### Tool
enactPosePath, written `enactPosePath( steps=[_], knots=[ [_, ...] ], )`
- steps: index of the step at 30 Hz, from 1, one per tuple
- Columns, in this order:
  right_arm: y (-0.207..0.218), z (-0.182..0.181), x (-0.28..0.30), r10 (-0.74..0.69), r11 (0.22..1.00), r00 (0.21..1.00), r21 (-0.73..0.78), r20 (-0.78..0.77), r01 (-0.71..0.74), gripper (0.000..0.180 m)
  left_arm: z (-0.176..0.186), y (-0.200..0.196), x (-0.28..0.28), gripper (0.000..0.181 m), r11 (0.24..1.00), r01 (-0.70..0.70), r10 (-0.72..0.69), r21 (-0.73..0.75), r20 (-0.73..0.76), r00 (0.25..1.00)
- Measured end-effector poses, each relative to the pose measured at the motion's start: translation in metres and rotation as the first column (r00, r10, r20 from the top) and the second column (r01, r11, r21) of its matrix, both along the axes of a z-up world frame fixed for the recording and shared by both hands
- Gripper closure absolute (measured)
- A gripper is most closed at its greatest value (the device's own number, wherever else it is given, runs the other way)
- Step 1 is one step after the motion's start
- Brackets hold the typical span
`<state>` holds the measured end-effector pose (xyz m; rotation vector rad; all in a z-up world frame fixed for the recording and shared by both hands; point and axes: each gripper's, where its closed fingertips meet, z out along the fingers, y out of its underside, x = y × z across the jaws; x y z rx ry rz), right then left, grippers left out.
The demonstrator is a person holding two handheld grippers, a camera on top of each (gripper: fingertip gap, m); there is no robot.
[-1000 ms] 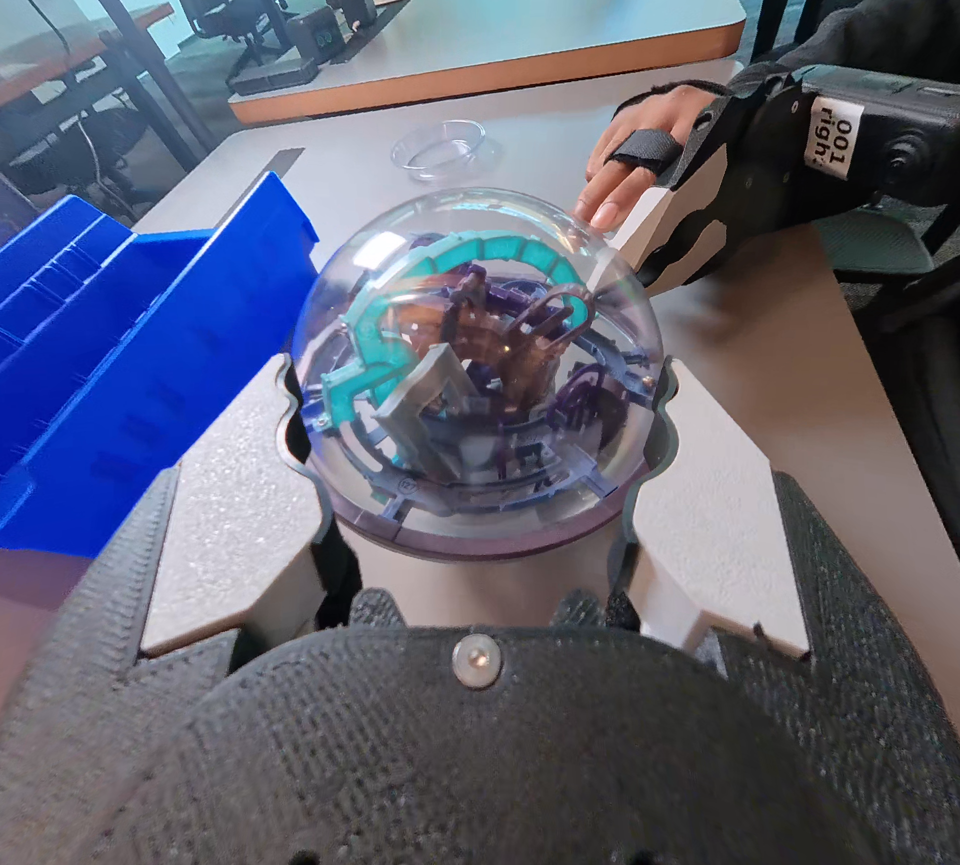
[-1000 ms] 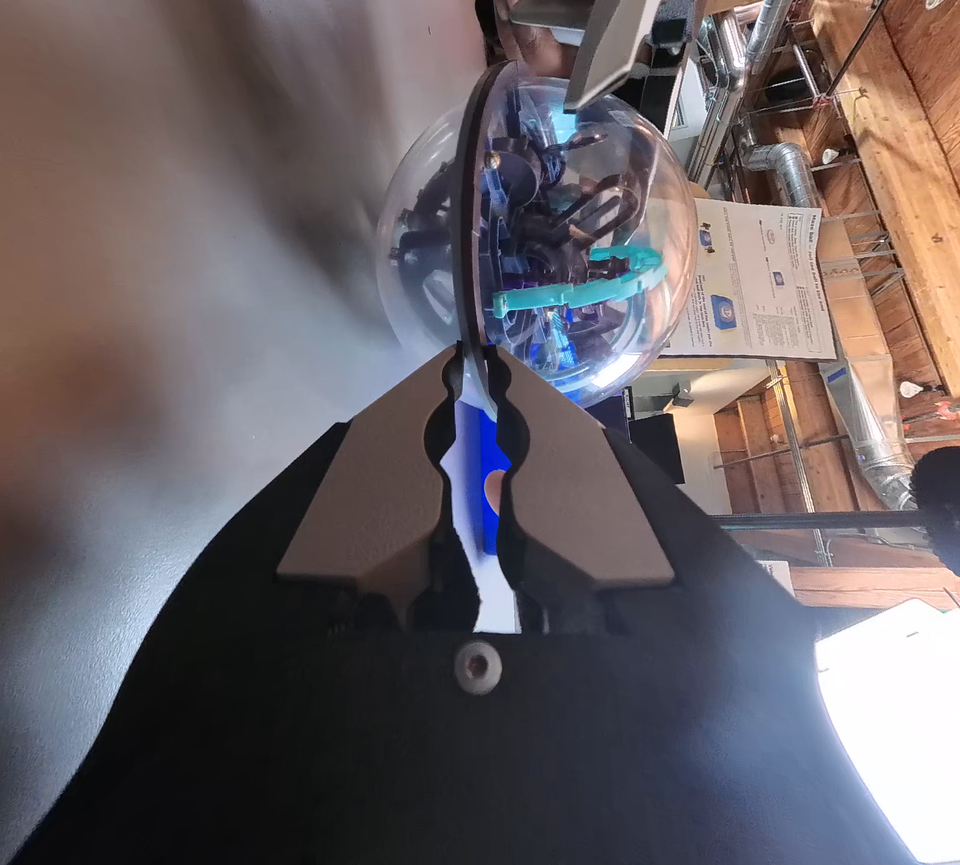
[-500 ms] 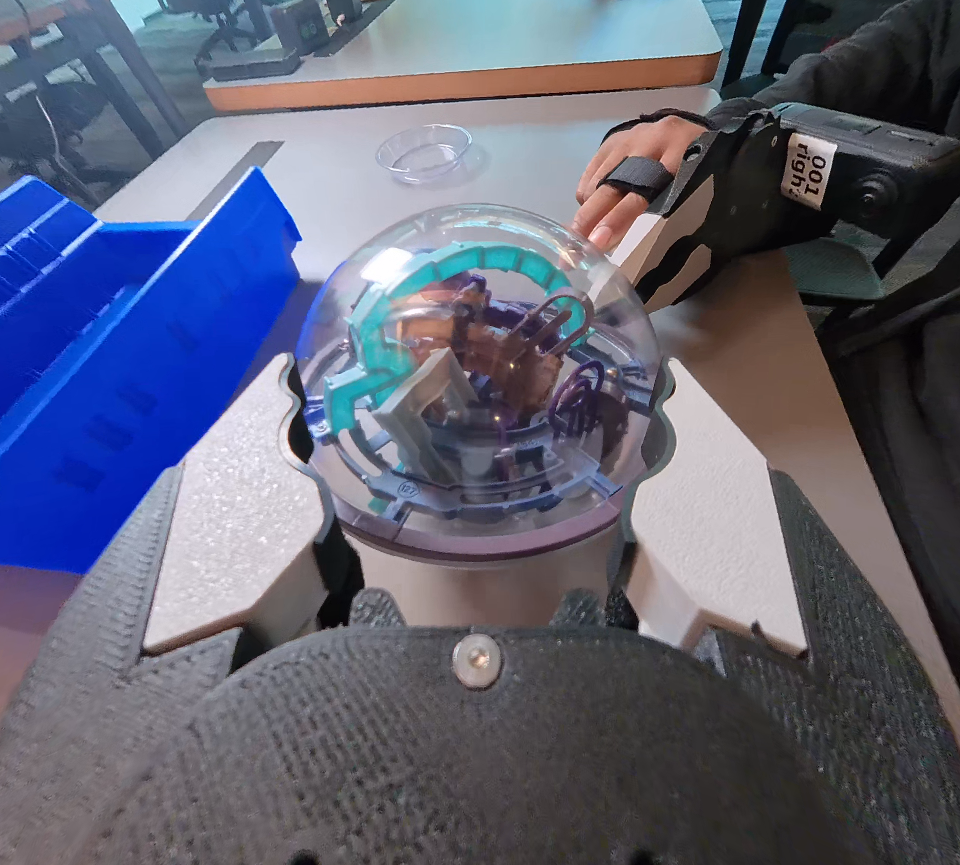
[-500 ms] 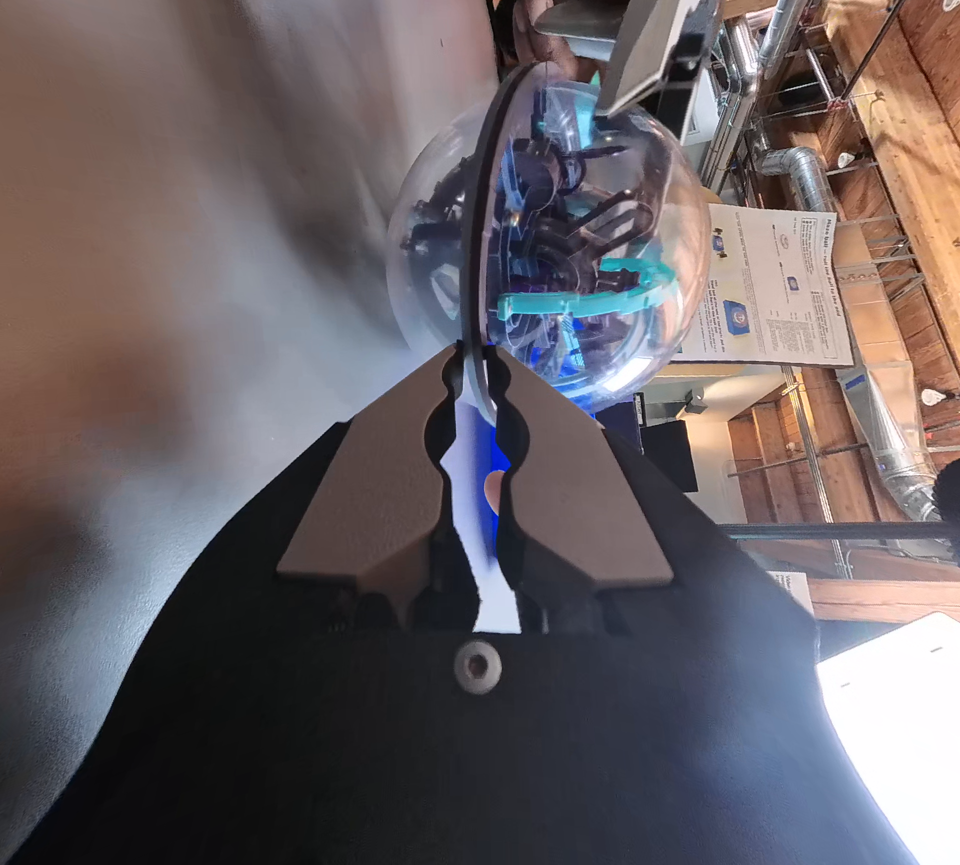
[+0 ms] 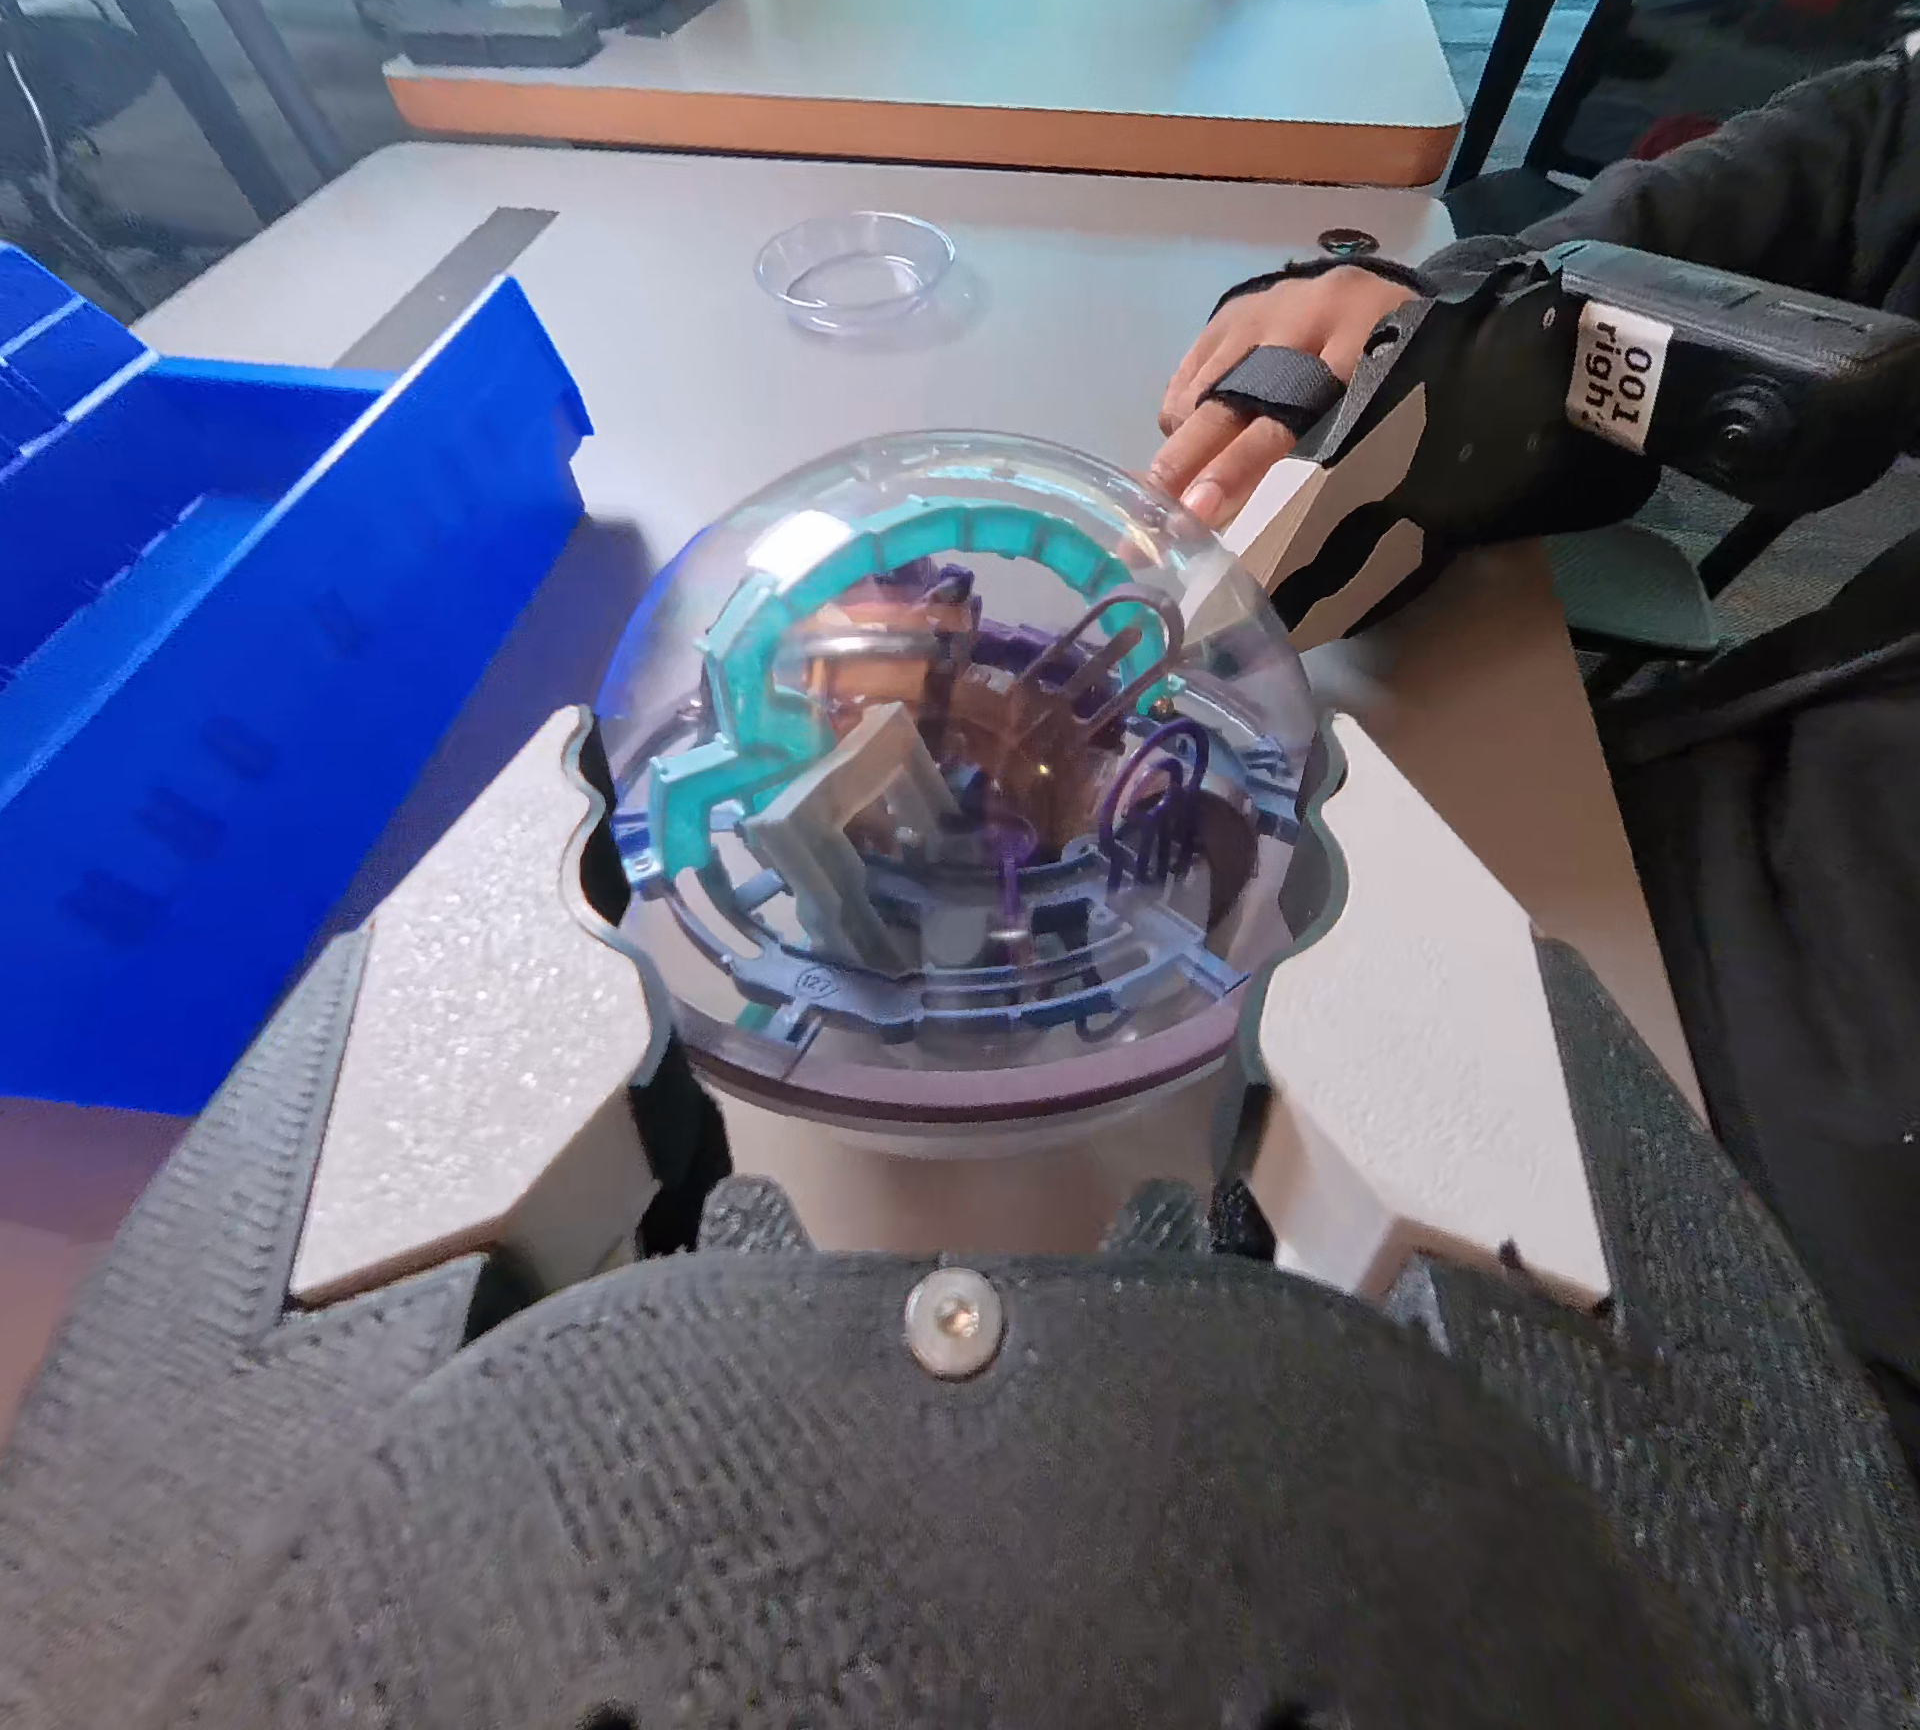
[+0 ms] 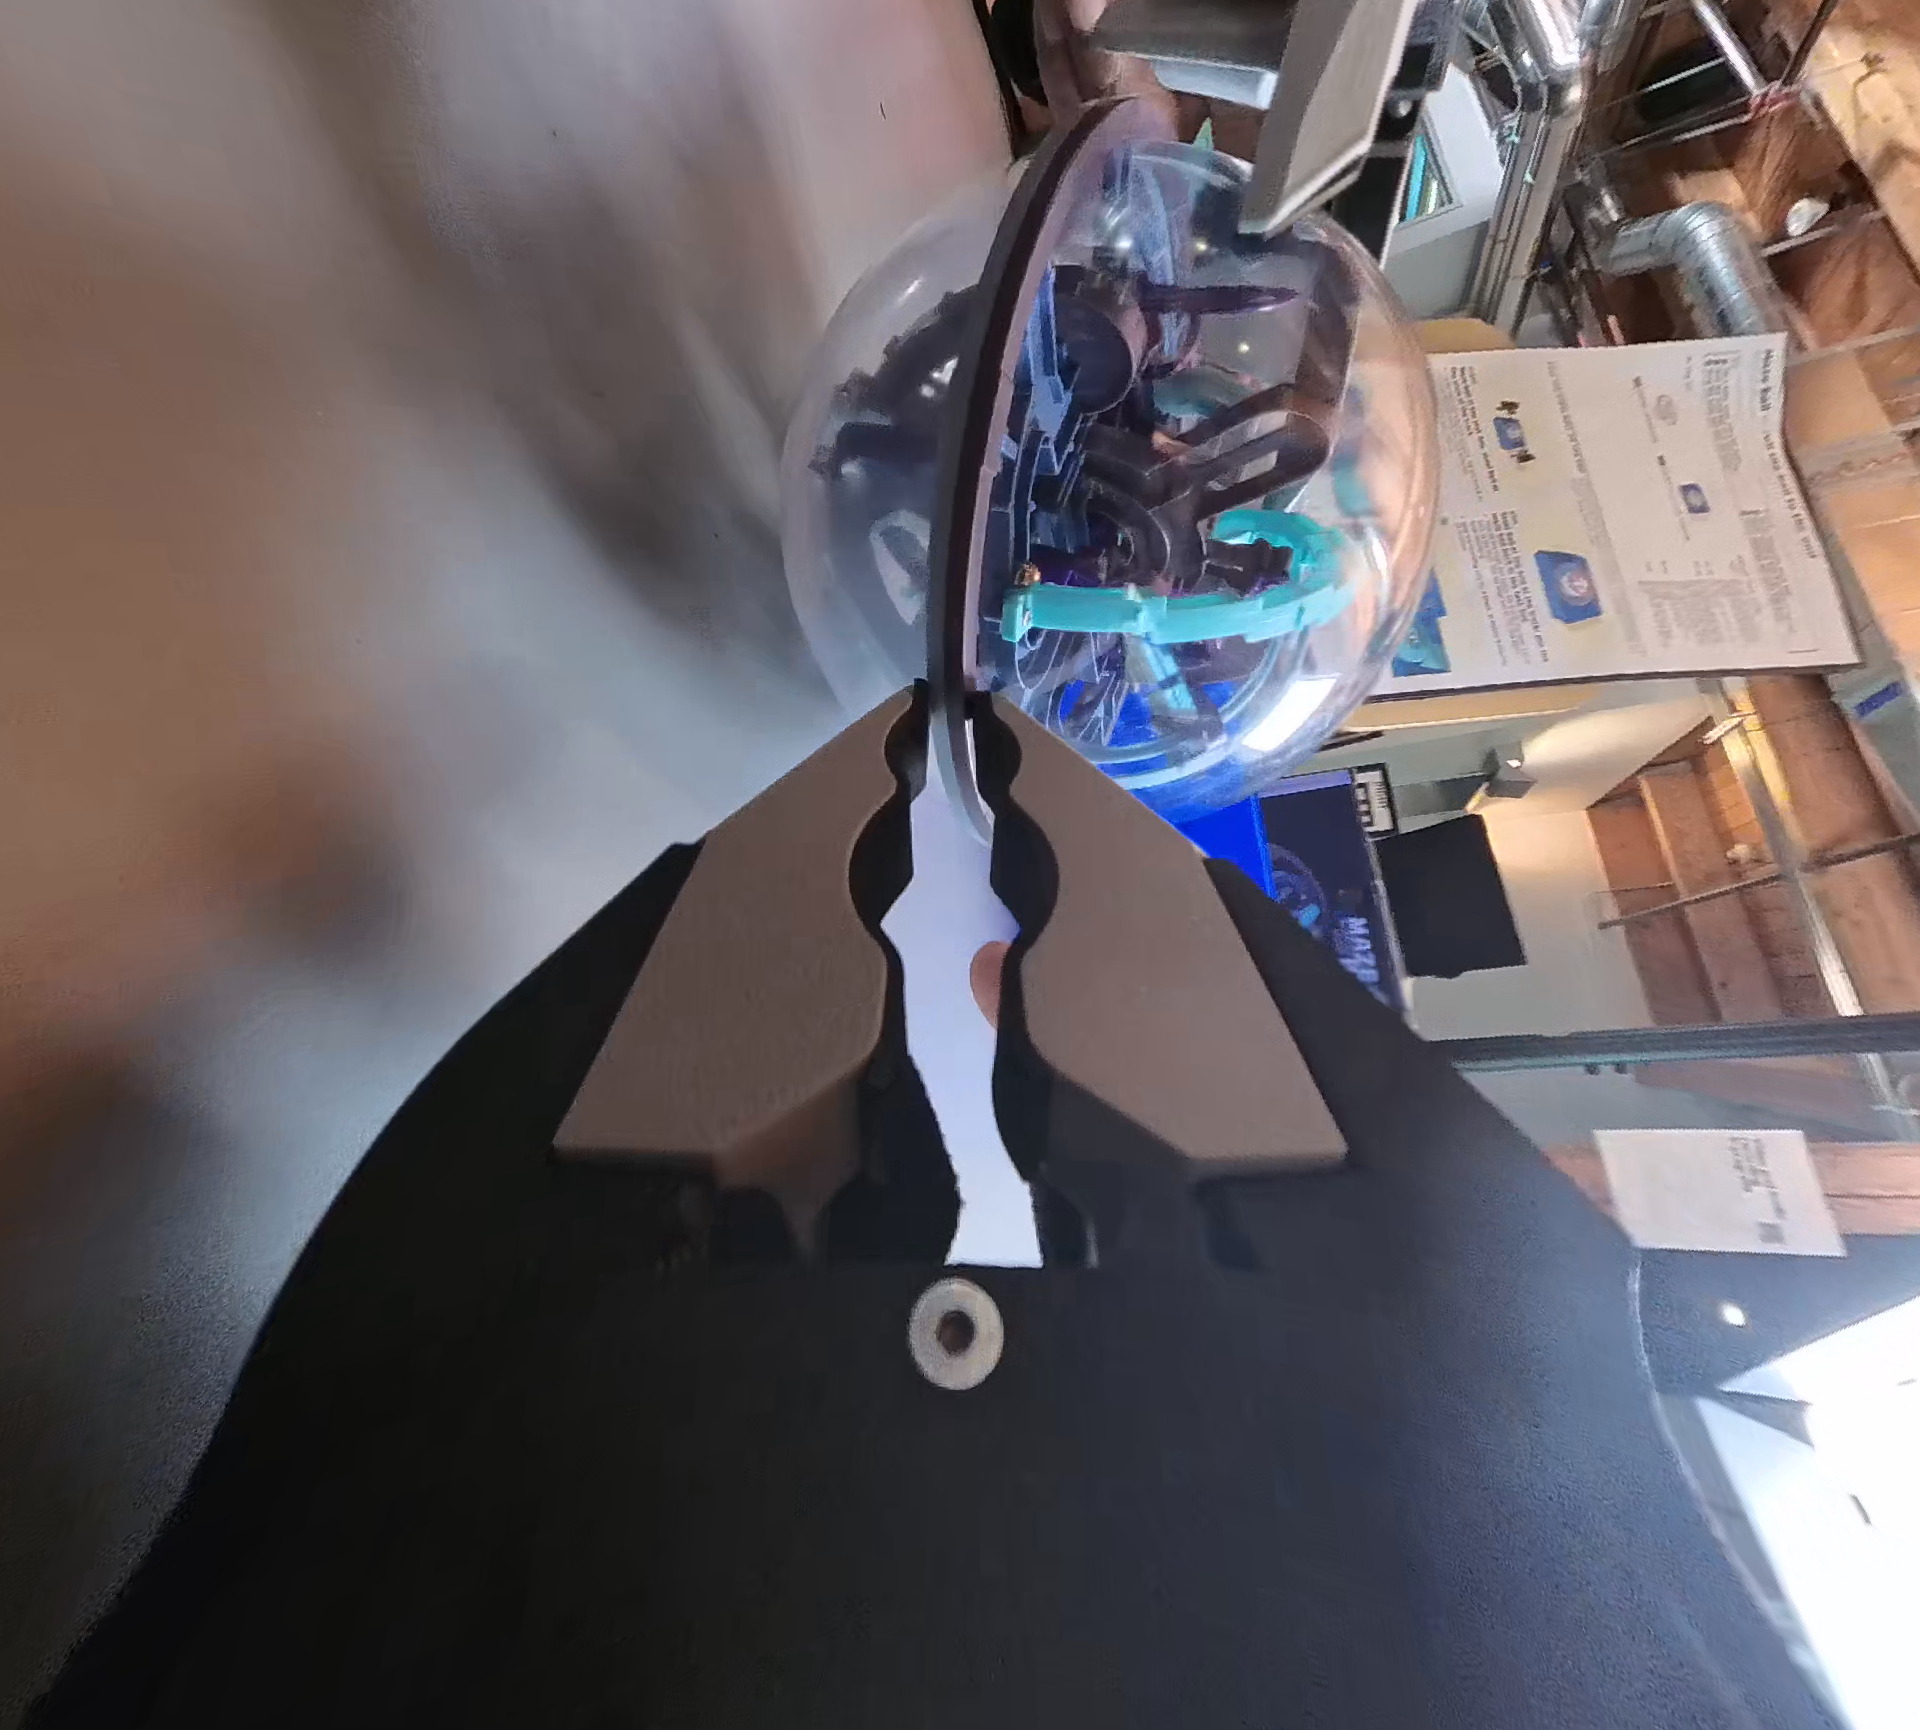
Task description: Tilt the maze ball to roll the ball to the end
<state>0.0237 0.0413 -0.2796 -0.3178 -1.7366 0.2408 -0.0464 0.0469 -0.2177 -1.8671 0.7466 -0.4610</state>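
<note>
Resting between the 2 pale fingers [image 5: 457, 1005] of the left gripper [image 5: 951, 932], the maze ball [image 5: 956, 766] is seen as a clear sphere with a dark band [image 5: 956, 1083] around its middle. Its sides are touched by the notched inner edges of both fingers, so the left gripper is spread wide and closed against the sphere. Inside the sphere a teal curved track [image 5: 935, 537], grey ramps, purple loops and a brown core are packed; the small rolling ball cannot be picked out with certainty. Whether the sphere sits on the table [image 5: 675, 309] or is lifted clear of it cannot be told.

In the right wrist view the maze ball [image 6: 1122, 517] is seen turned sideways, and its dark band [image 6: 961, 537] is pinched at the rim by the tips of the right gripper [image 6: 951, 714], whose jaws are nearly closed with only a thin gap. The same right gripper [image 5: 1262, 589] is shown in the left wrist view at the sphere's far right, held by a hand [image 5: 1247, 392] with a strap over 1 finger.

To the left of the sphere a blue bin [image 5: 239, 620] stands on the table; what can be seen of its inside holds nothing. Farther back a small clear dish [image 5: 854, 267] lies on the table, also with nothing in it. Beyond, a second table [image 5: 987, 18] carries several dark items.
</note>
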Motion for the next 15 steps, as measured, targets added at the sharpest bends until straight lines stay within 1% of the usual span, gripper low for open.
enactPosePath(
  steps=[5,10,13,15],
  knots=[
    [-0.001,-0.004,-0.001,-0.003,0.987,0.998,-0.161,0.063,0.013,0.174,0.002,0.007,0.002,0.053,0.993,-0.042,0.045,-0.114,0.021,0.999],
    [-0.005,-0.009,-0.001,-0.014,0.929,0.988,-0.363,0.155,0.070,0.175,0.004,0.015,0.003,0.056,0.969,-0.062,0.068,-0.239,0.017,0.998],
    [-0.004,-0.012,0.001,-0.042,0.923,0.985,-0.370,0.169,0.103,0.177,0.005,0.017,0.008,0.057,0.973,-0.042,0.042,-0.226,-0.006,0.999],
    [-0.003,-0.013,0.003,-0.054,0.915,0.983,-0.384,0.176,0.119,0.177,0.008,0.016,0.009,0.059,0.978,-0.028,0.030,-0.205,0.006,1.000]
  ],
)
